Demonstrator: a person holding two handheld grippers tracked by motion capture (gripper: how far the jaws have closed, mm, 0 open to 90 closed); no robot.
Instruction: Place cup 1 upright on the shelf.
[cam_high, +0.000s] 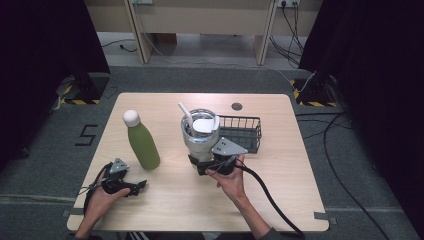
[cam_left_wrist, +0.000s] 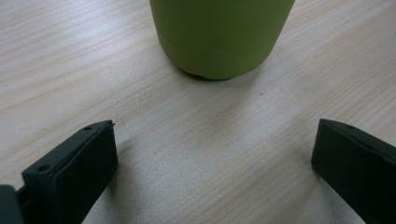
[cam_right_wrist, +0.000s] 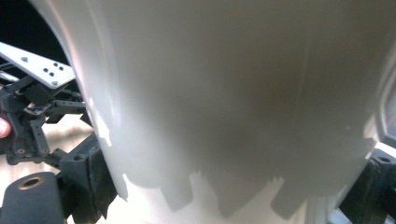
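Note:
A steel tumbler (cam_high: 199, 139) with a white lid and straw stands at the table's middle. My right gripper (cam_high: 204, 166) is shut on its lower body; in the right gripper view the tumbler's pale wall (cam_right_wrist: 233, 102) sits between both jaws, with the gripper (cam_right_wrist: 233, 186) pressed against it. A green bottle (cam_high: 143, 145) with a white cap stands upright to the left. My left gripper (cam_high: 139, 187) rests low on the table just in front of the bottle, open. In the left gripper view the bottle's base (cam_left_wrist: 222, 42) lies ahead of the wide-spread gripper (cam_left_wrist: 212, 154), apart from it.
A dark wire basket (cam_high: 246, 131) sits right behind the tumbler. A small round grommet (cam_high: 237, 106) is set in the table's far edge. Bare wood (cam_high: 165, 205) runs along the front, and cables trail off at the right.

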